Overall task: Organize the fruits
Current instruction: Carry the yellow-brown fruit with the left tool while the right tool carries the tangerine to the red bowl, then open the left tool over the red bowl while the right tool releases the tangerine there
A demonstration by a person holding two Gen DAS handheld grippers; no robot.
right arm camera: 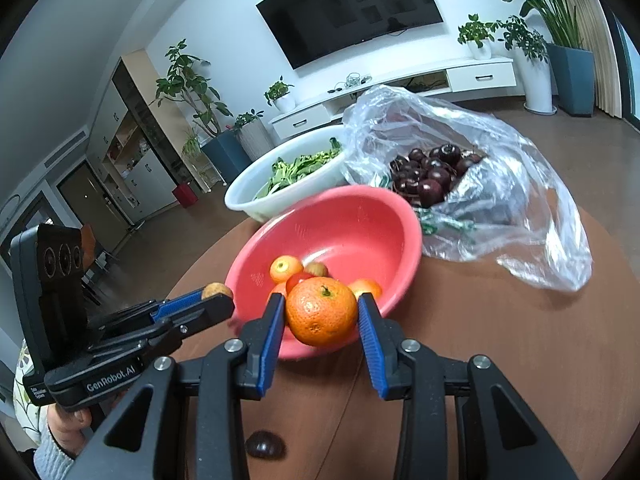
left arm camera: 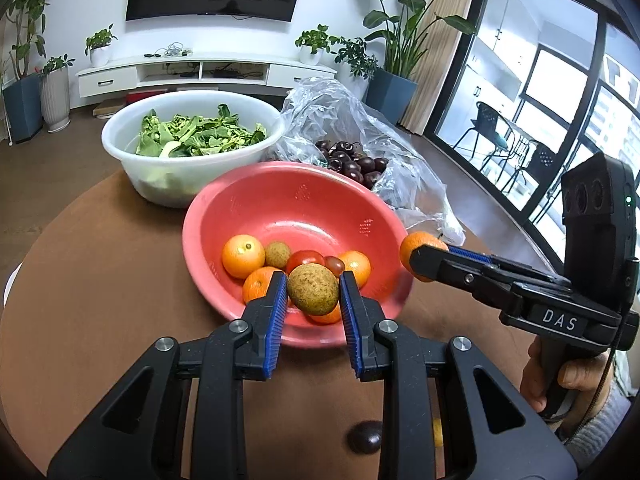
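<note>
Fingers of your left gripper [left arm camera: 313, 294] clamp a brown fruit [left arm camera: 313, 289], your right gripper [right arm camera: 322, 314] a tangerine [right arm camera: 321, 311], above the red bowl's [left arm camera: 256, 196] near rim.

Two grippers are in view, the left gripper [left arm camera: 313, 294] with one brown-green kiwi [left arm camera: 313, 289] between its pads and the right gripper [right arm camera: 322, 316] with one mandarin [right arm camera: 322, 312]. One red bowl [left arm camera: 280, 196] shows at least three more oranges, one small kiwi, one red tomato and one dark cherry tomato. One white basin [left arm camera: 132, 140] carries leafy greens. One plastic bag [right arm camera: 520, 208] has a heap of dark cherries, too many to count. One stray cherry [right arm camera: 264, 445] lies on the one table [left arm camera: 100, 260].
</note>
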